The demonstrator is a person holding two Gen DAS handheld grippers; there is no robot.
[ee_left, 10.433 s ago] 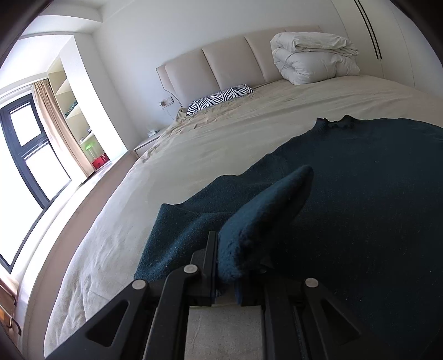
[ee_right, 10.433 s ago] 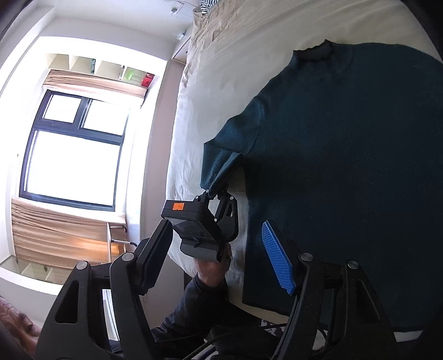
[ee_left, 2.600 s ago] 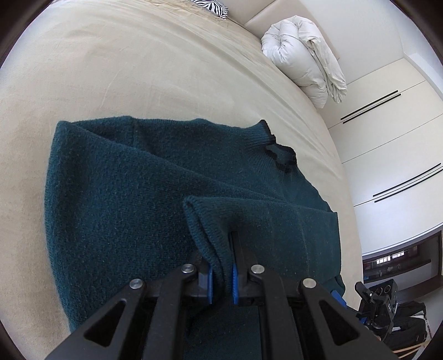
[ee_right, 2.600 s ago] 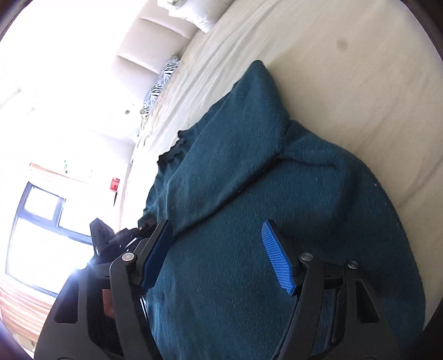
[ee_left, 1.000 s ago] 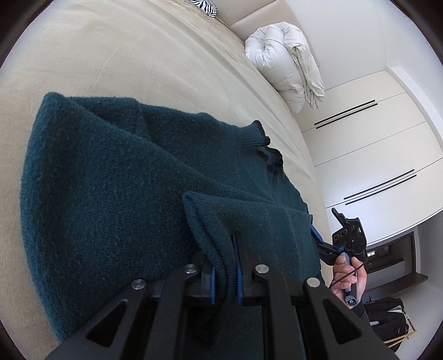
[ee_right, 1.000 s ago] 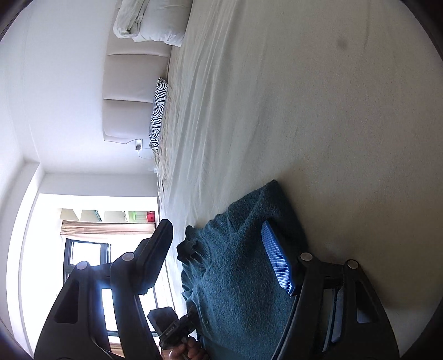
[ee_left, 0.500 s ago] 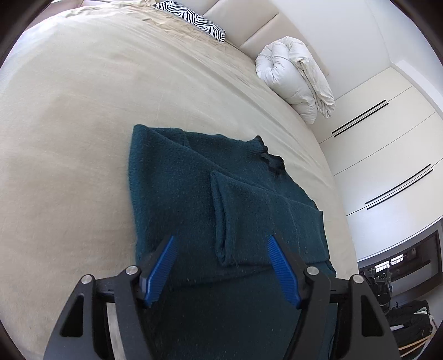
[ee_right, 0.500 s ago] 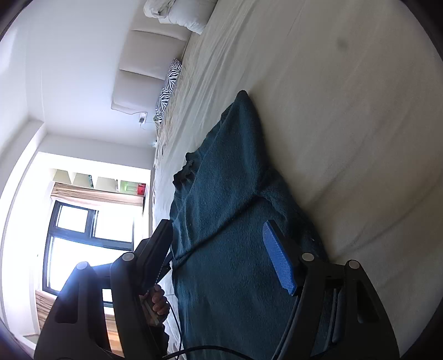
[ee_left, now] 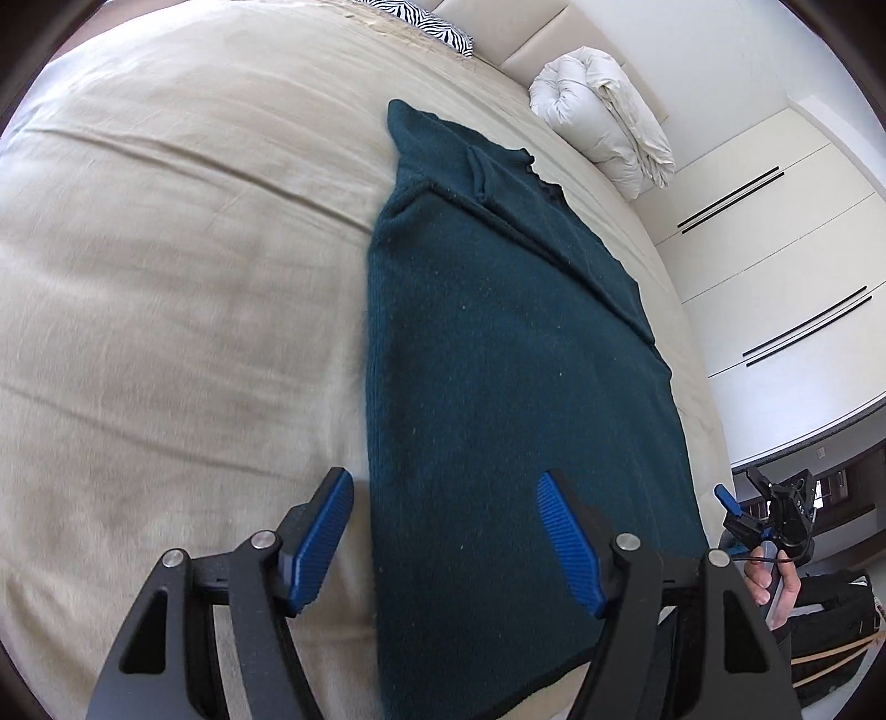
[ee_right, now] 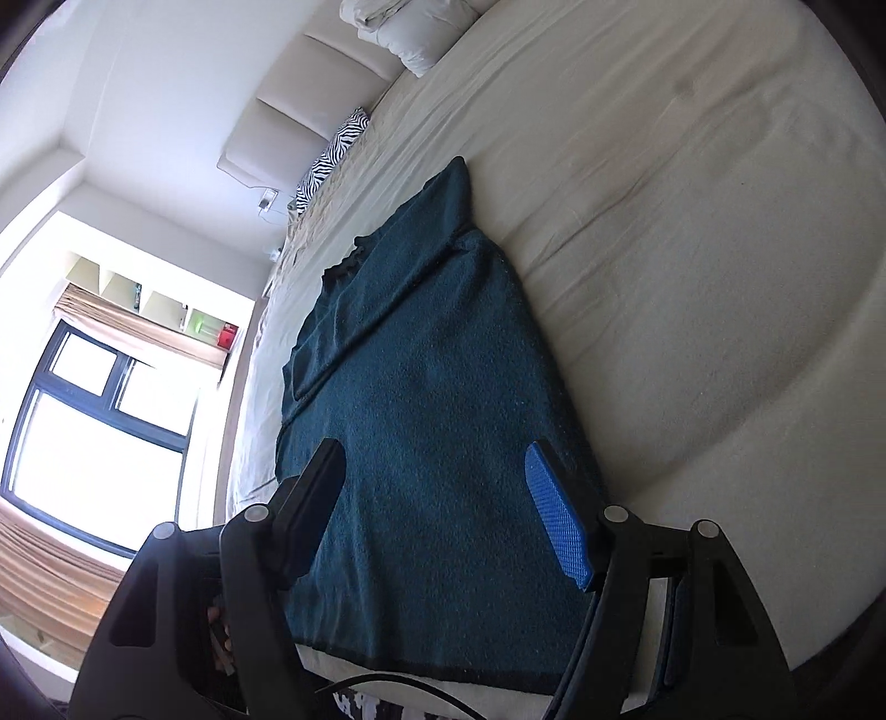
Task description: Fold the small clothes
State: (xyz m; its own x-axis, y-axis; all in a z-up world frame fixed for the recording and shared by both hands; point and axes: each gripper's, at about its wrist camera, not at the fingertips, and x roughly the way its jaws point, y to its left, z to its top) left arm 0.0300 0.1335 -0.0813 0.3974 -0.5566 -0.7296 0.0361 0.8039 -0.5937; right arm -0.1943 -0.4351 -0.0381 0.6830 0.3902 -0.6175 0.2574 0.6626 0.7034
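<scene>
A dark teal knit sweater (ee_left: 515,354) lies flat on the beige bed, both sleeves folded in over the body so it forms a long narrow strip, collar at the far end. It also shows in the right wrist view (ee_right: 432,399). My left gripper (ee_left: 448,531) is open and empty, above the sweater's hem end near its left edge. My right gripper (ee_right: 437,509) is open and empty above the hem end too. In the left wrist view the right gripper (ee_left: 769,515) shows small beyond the bed's edge, held in a hand.
The bed sheet (ee_left: 166,277) is wide and beige around the sweater. A folded white duvet (ee_left: 603,138) and a zebra pillow (ee_left: 421,16) lie by the headboard. White wardrobe doors (ee_left: 775,232) stand on one side, a window (ee_right: 94,432) on the other.
My left gripper has let go of the folded sleeve, opened, and pulled back toward the hem. The right gripper has swung back over the hem end.
</scene>
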